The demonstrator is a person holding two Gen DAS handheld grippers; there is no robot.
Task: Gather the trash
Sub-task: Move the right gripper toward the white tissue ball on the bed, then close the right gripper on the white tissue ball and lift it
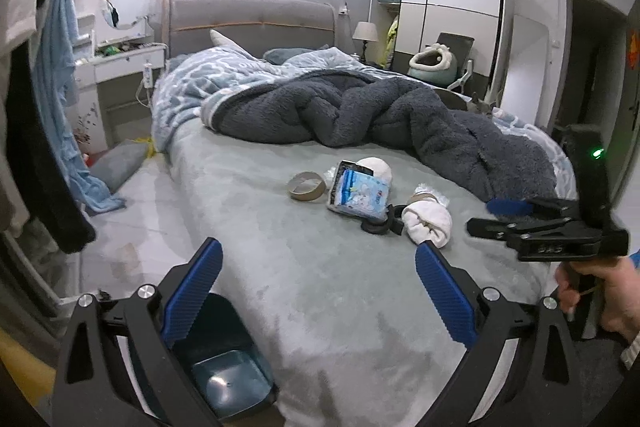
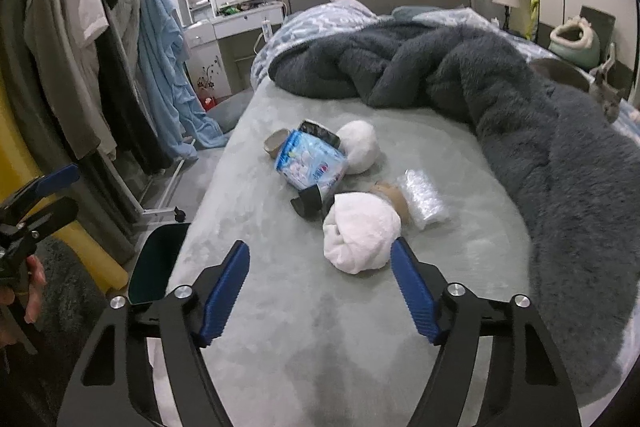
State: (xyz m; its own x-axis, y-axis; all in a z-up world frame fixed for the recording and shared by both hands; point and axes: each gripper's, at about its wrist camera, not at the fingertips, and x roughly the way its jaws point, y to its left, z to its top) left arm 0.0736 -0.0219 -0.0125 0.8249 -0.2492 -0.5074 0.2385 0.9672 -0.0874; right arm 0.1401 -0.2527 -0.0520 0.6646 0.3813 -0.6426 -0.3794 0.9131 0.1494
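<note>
A small pile of litter lies on the grey-green bed (image 1: pixel 280 307): a cardboard tape ring (image 1: pixel 306 185), a blue-and-white tissue packet (image 1: pixel 360 193), a black tape roll (image 1: pixel 380 223), a clear plastic bag (image 2: pixel 422 197) and two white cloth bundles. The nearer bundle (image 2: pixel 360 239) lies just ahead of my right gripper (image 2: pixel 320 246), close to its right fingertip, and the pads do not press on it. My left gripper (image 1: pixel 318 245) is open and empty over the bed's near part, short of the pile. A dark teal bin (image 1: pixel 224 367) stands on the floor at the bed's left corner.
A dark fluffy blanket (image 1: pixel 360 107) is heaped across the bed's far and right side, with a grey cat (image 2: pixel 610 95) on it. Clothes hang on a rack (image 2: pixel 100 47) at the left. A white dressing table (image 1: pixel 120 63) and a wardrobe (image 1: pixel 440 7) stand by the far wall.
</note>
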